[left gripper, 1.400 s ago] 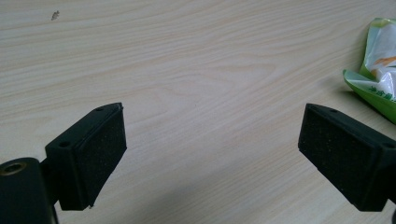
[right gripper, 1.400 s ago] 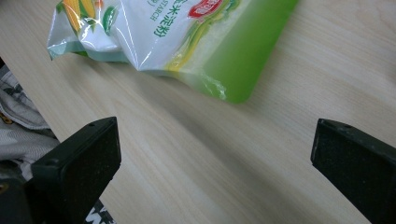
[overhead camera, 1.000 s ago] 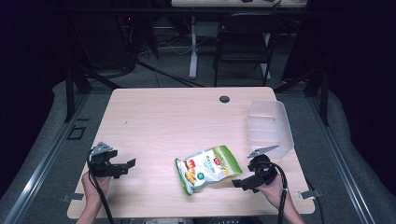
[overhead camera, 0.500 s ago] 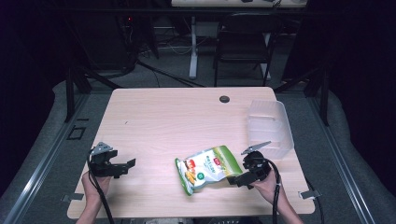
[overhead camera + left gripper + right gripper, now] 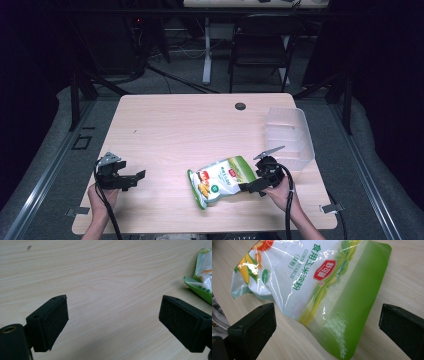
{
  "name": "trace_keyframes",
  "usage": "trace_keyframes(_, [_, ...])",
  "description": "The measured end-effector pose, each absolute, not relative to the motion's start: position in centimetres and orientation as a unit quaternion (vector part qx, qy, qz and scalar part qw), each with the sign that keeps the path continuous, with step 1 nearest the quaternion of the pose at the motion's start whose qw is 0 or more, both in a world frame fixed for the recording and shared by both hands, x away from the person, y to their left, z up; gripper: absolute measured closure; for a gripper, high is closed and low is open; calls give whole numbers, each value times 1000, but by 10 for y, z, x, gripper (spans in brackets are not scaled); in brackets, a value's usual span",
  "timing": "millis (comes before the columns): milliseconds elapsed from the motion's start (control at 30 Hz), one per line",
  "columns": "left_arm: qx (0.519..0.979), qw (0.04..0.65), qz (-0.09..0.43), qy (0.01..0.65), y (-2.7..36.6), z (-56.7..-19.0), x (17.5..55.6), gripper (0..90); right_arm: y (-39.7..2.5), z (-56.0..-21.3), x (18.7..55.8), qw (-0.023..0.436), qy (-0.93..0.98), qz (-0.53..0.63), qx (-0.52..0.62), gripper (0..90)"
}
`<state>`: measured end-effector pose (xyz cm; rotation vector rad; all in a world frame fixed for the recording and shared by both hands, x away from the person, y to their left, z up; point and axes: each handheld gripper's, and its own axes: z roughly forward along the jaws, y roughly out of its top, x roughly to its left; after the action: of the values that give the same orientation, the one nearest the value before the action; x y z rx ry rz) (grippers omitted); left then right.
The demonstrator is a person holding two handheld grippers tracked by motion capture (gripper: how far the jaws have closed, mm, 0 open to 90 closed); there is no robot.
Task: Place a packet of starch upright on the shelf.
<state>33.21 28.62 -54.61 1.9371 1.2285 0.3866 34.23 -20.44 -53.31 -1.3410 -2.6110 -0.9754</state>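
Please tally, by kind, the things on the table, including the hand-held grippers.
Corn starch bag: 1
Clear plastic bin: 1
Hand-held grippers, left hand-held gripper and right hand-held gripper, both open: 2
Total: 4

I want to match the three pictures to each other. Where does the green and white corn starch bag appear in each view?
High view: the corn starch bag lies on the table's near edge, right of middle, just left of the right gripper.
Left gripper view: one green corner at the right edge, beyond the open jaws.
Right gripper view: it lies across the upper middle, its green end between the open jaws.
Shared landmark: the light wood table.
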Motion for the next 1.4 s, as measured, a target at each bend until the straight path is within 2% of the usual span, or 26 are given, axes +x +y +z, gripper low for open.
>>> trace_keyframes(533, [765, 396, 152, 484, 286, -546, 332, 89, -191, -543, 355, 39, -843, -297, -446, 18])
trace_keyframes(700, [763, 399, 154, 485, 285, -546, 331, 89, -189, -546, 358, 51, -851, -284, -439, 52])
trace_keyframes(867, [763, 398, 153, 485, 285, -546, 331, 89, -187, -545, 359, 42, -851, -282, -440, 85])
trace_keyframes(900, [763, 400, 154, 484, 285, -546, 331, 88, -188, -545, 359, 42, -850, -278, -445, 125])
trace_keyframes(1067, [762, 403, 153, 483, 286, -545, 331, 85, -188, -545, 360, 42, -844, -279, -456, 179])
trace_keyframes(1233, [759, 406, 151, 486, 286, -545, 331, 85, -196, -542, 361, 46, -831, -295, -468, 360])
trace_keyframes(1267, [759, 406, 151, 486, 286, -545, 331, 85, -196, -542, 361, 46, -831, -295, -468, 360])
trace_keyframes(1300, [761, 404, 151, 484, 286, -544, 331, 85, -200, -542, 361, 42, -830, -294, -471, 439])
trace_keyframes(1400, [761, 406, 153, 482, 285, -544, 332, 86, -202, -543, 361, 44, -825, -302, -475, 504])
